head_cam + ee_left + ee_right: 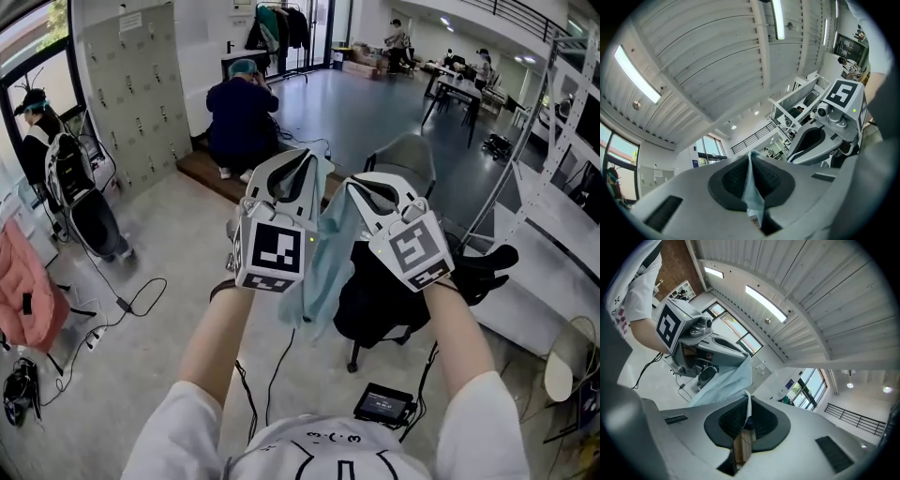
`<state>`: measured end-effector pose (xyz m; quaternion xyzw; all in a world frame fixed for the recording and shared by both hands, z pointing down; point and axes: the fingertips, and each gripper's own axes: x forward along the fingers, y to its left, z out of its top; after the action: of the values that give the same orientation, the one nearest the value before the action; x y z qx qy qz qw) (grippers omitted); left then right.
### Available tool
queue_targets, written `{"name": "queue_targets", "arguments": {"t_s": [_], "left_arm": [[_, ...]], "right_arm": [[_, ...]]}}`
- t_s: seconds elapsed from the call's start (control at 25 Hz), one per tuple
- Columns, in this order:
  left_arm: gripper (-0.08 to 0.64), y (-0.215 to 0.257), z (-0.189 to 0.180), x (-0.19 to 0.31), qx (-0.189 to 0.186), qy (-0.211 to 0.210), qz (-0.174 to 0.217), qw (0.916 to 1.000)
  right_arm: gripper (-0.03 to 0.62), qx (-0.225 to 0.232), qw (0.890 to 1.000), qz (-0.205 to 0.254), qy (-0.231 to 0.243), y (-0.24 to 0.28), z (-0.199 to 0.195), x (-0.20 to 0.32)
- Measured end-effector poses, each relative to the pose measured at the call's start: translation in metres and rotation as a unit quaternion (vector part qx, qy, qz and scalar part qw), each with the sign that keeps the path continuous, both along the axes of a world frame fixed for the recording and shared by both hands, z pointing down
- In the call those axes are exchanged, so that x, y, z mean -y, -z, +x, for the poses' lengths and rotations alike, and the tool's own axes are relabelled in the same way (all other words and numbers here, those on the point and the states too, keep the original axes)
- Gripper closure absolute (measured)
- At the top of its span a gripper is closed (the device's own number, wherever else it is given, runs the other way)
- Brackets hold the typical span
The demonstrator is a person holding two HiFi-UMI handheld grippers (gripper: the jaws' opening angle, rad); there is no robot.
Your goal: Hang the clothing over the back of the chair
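High over the floor at the middle of the head view, the left gripper and the right gripper stand side by side. Each has its jaws pressed together on the top edge of the pale blue garment, which each gripper's own view shows as a thin fold pinched between the dark pads. The cloth hangs between and beneath them, its long axis running from 12 o'clock down to 6 o'clock. The chair stands beyond and below. Its grey backrest lies at about 1 o'clock from the right gripper, so I judge the right hand to be the nearer one and the carry to be up and over toward 1 o'clock. No container is involved. The seat looks dark, and I cannot tell whether anything lies on it.
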<state>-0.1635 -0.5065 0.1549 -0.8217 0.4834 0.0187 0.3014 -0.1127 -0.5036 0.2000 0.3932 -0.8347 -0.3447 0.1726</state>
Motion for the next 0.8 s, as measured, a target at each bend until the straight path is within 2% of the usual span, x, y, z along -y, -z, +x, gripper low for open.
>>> {"name": "queue_targets", "arguments": {"t_s": [0.28, 0.52, 0.8], "left_arm": [[0.558, -0.012, 0.032, 0.041, 0.01, -0.019, -0.029, 0.9994], [0.558, -0.018, 0.059, 0.057, 0.034, -0.009, -0.026, 0.999], [0.557, -0.016, 0.094, 0.083, 0.031, 0.013, -0.033, 0.9989]], "right_arm": [[0.574, -0.031, 0.999, -0.003, -0.039, -0.01, 0.035, 0.031], [0.574, -0.025, 0.998, -0.015, -0.06, -0.012, 0.067, 0.047], [0.574, -0.034, 0.997, -0.014, -0.069, -0.01, 0.125, 0.071]]}}
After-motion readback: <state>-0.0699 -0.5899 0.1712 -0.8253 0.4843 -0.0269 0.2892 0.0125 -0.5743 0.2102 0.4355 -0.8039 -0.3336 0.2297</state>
